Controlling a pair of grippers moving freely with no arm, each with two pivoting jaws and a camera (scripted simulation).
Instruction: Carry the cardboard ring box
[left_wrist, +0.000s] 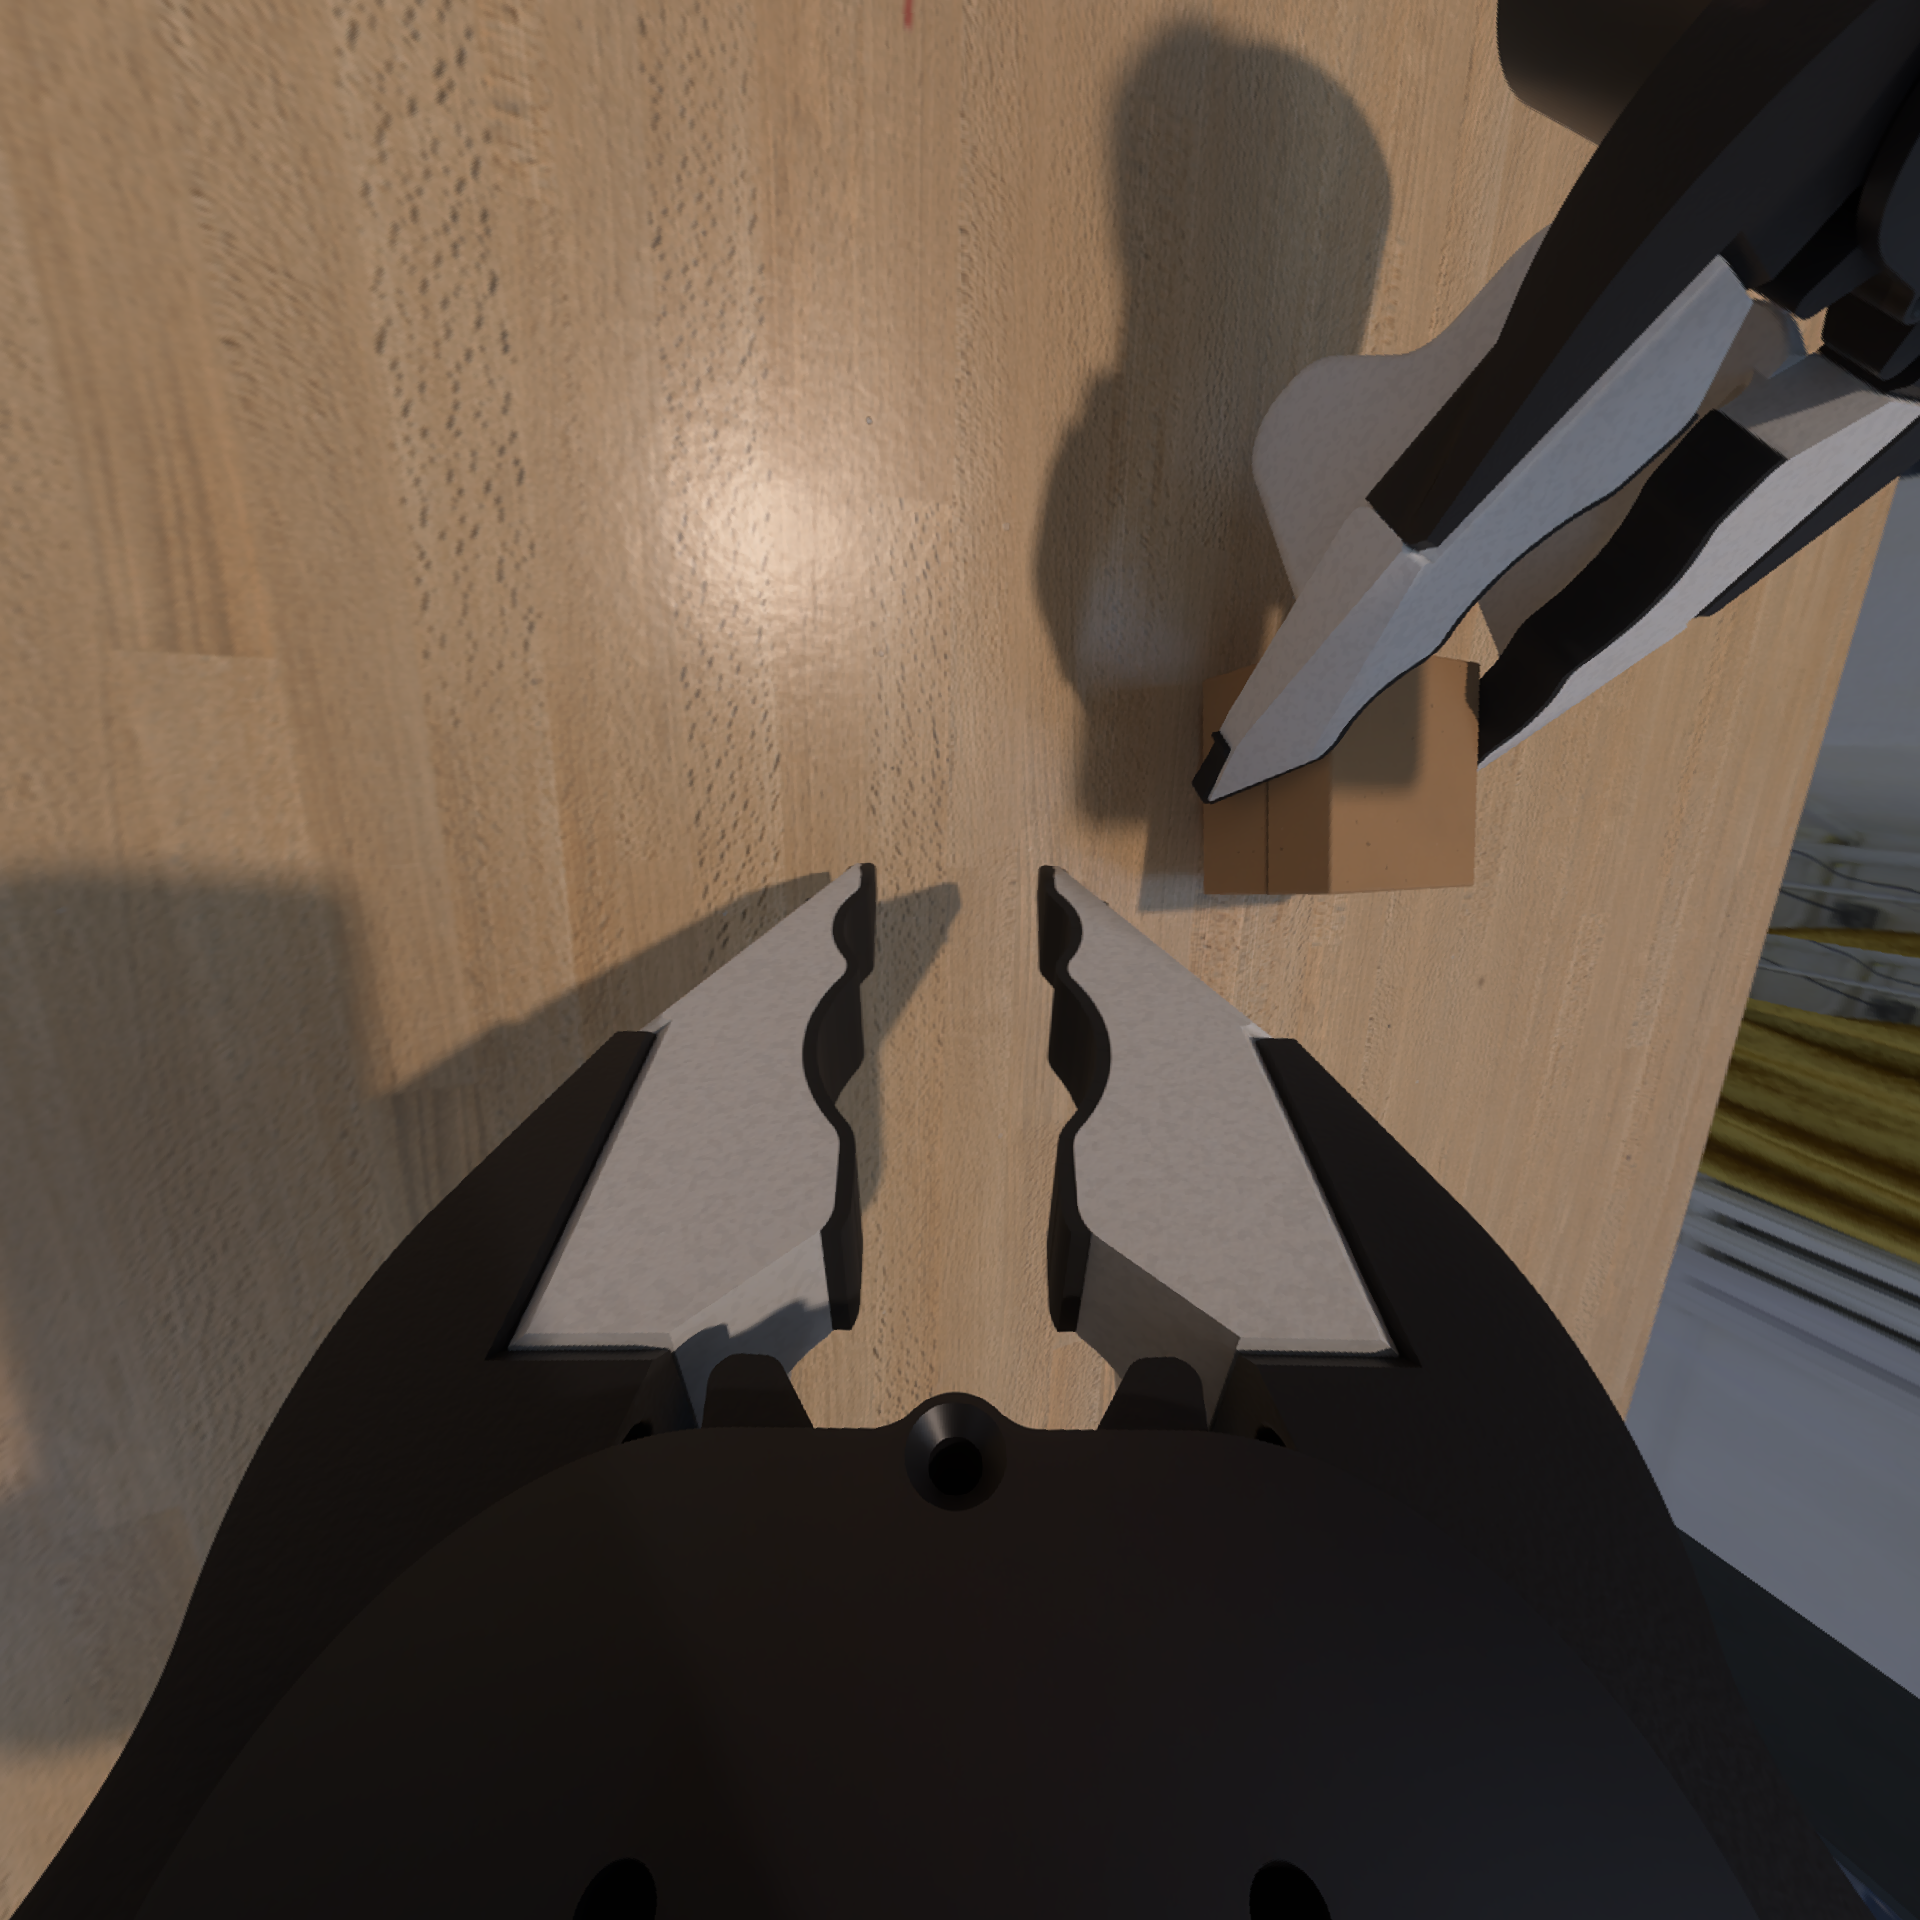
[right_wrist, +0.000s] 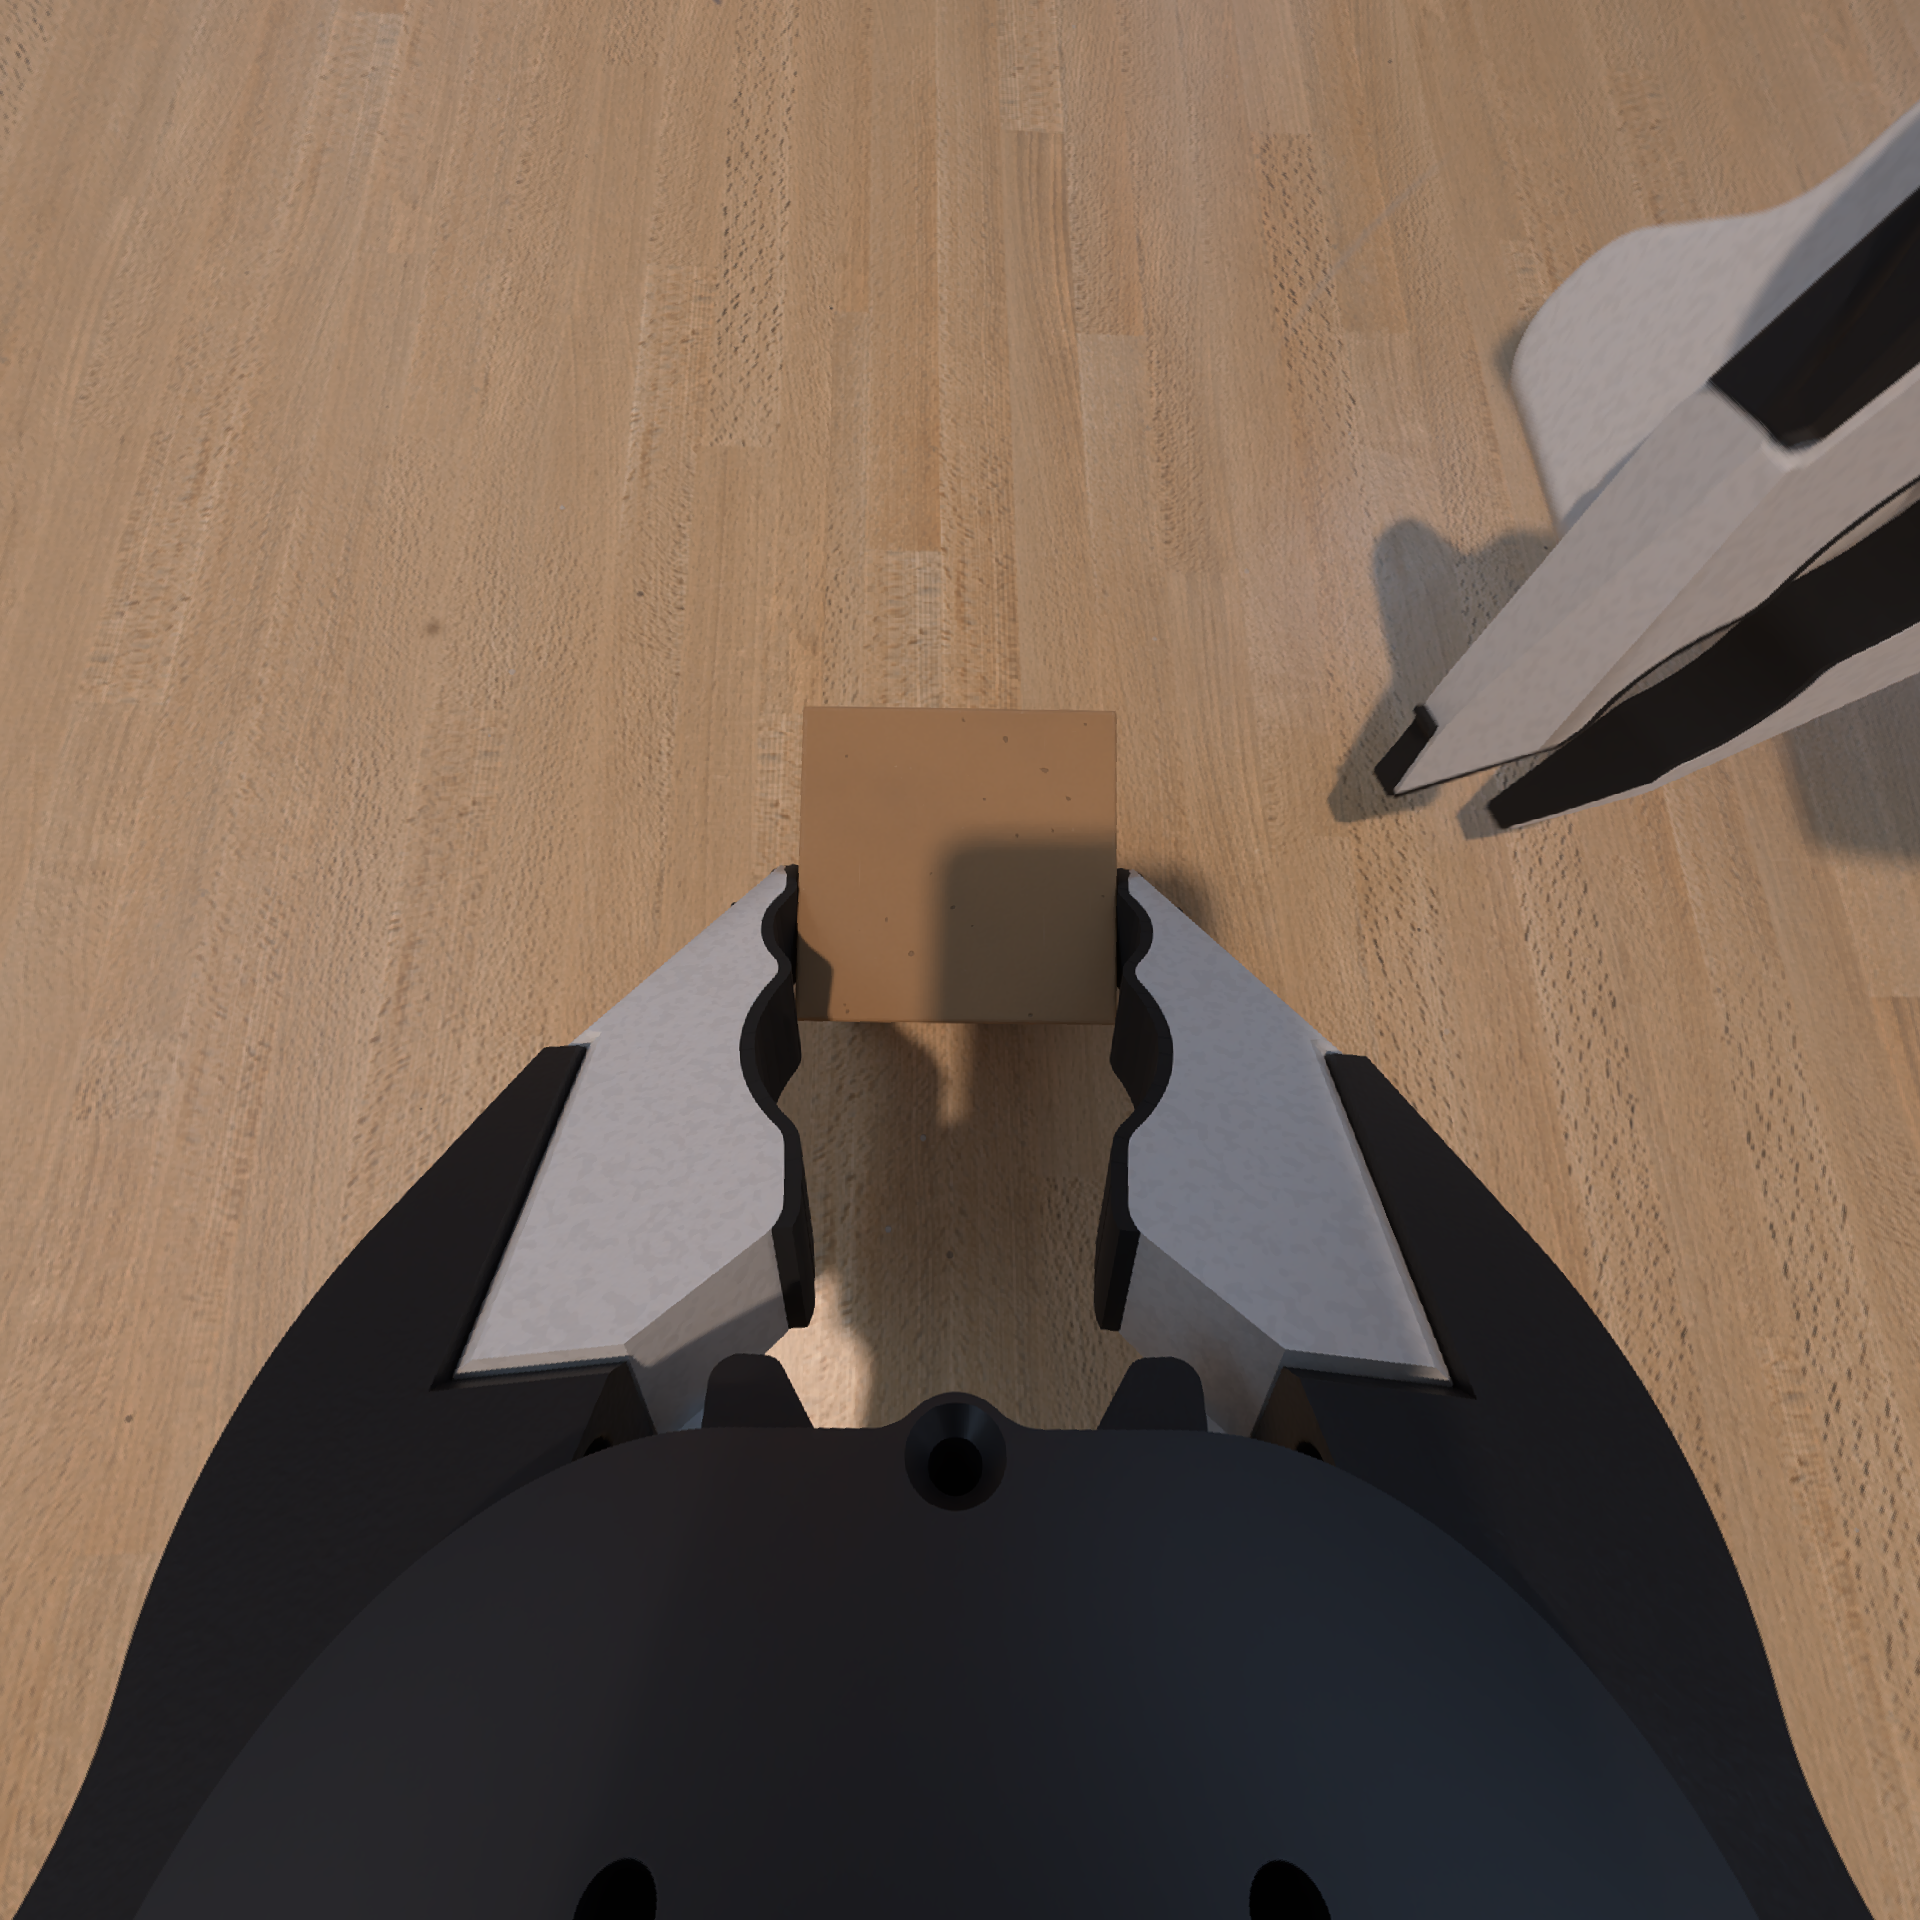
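The right hand-held gripper (right_wrist: 956, 935) pinches the small square brown cardboard ring box (right_wrist: 956, 831) between its fingertips, contacting only the near half of the box's sides. The box sits on, or just above, the light wooden counter (right_wrist: 416, 416); which cannot be told. The left hand-held gripper (left_wrist: 956, 883) hovers nearby, parted and empty. Risk: with so shallow a purchase, the box may pivot or slip out during transport, particularly under abrupt acceleration.

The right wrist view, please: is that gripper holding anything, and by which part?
Yes: the right gripper clamps the small brown cardboard ring box by its two opposite side faces, fingers near its rear half.
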